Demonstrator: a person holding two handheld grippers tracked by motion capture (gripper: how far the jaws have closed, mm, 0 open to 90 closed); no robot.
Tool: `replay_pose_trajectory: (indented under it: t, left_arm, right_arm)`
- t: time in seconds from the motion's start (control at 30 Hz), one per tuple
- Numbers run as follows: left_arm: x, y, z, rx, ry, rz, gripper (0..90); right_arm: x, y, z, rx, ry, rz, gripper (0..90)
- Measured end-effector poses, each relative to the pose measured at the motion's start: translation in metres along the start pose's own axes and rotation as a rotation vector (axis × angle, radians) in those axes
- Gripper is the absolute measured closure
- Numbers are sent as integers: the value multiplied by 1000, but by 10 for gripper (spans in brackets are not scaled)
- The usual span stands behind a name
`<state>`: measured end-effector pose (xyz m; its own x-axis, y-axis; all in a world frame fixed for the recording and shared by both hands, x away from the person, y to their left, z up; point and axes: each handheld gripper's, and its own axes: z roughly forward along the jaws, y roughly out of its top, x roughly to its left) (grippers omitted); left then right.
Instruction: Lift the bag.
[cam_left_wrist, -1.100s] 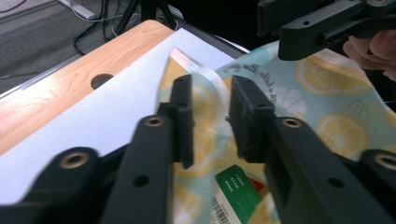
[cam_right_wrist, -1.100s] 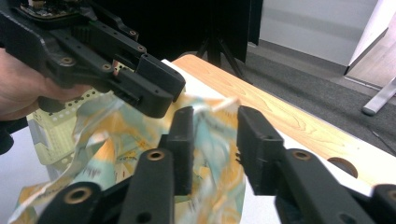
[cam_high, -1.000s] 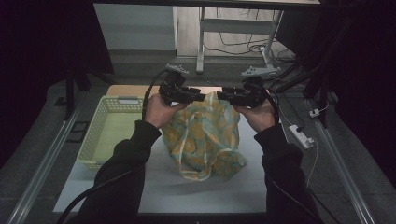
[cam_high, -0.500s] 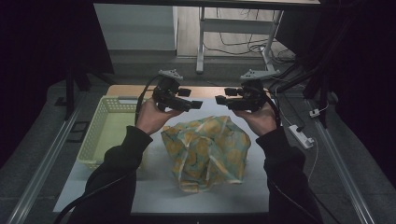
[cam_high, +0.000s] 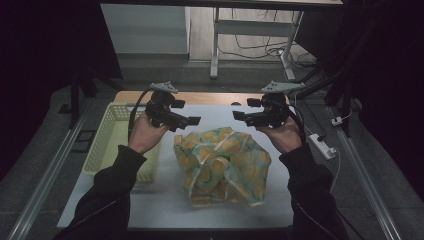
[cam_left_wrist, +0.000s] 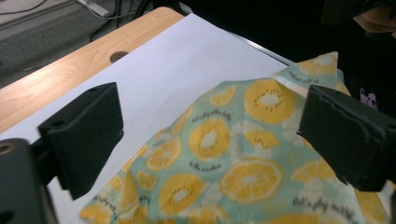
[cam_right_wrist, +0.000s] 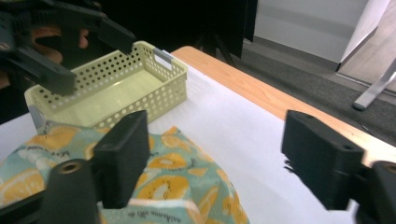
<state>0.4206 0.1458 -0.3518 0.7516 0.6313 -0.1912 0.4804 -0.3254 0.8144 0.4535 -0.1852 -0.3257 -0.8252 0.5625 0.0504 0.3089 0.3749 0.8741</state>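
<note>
A teal cloth (cam_high: 220, 165) printed with orange slices lies crumpled on the white sheet (cam_high: 210, 112) in the middle of the table. My left gripper (cam_high: 186, 112) hovers over the cloth's far left corner, and my right gripper (cam_high: 245, 109) over its far right. The two point at each other with a gap between them. Both have just been opening their jaws. In the left gripper view, the left gripper (cam_left_wrist: 215, 135) stands open above the cloth (cam_left_wrist: 224, 158), pads clear of it. The right gripper (cam_right_wrist: 224, 154) is open too, the cloth (cam_right_wrist: 173, 172) lying below its left jaw.
A pale yellow perforated basket (cam_high: 107, 135) stands left of the cloth, seen also in the right gripper view as the basket (cam_right_wrist: 159, 93). A wooden table edge (cam_high: 210, 97) runs along the back. A white power strip (cam_high: 320, 145) lies right of the sheet.
A second ago both grippers met at the cloth's top and held it up. They have since let go and parted, left going left. The cloth has sunk and spread on the sheet.
</note>
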Motion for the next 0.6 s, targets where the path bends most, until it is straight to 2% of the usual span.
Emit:
replay_pose_trajectory:
  t: [0.23,0.37,0.6]
  left_arm:
    - [-1,-20,-14,-6,7,-11,1]
    - [-1,-35,-22,-2,10,-18,0]
    - [-4,-68,-37,3,25,-43,0]
  right_arm:
    - [3,-11,-9,11,-27,0,102]
    - [2,-19,-15,0,-37,5,63]
    - [4,-36,-28,-2,-104,-3,0]
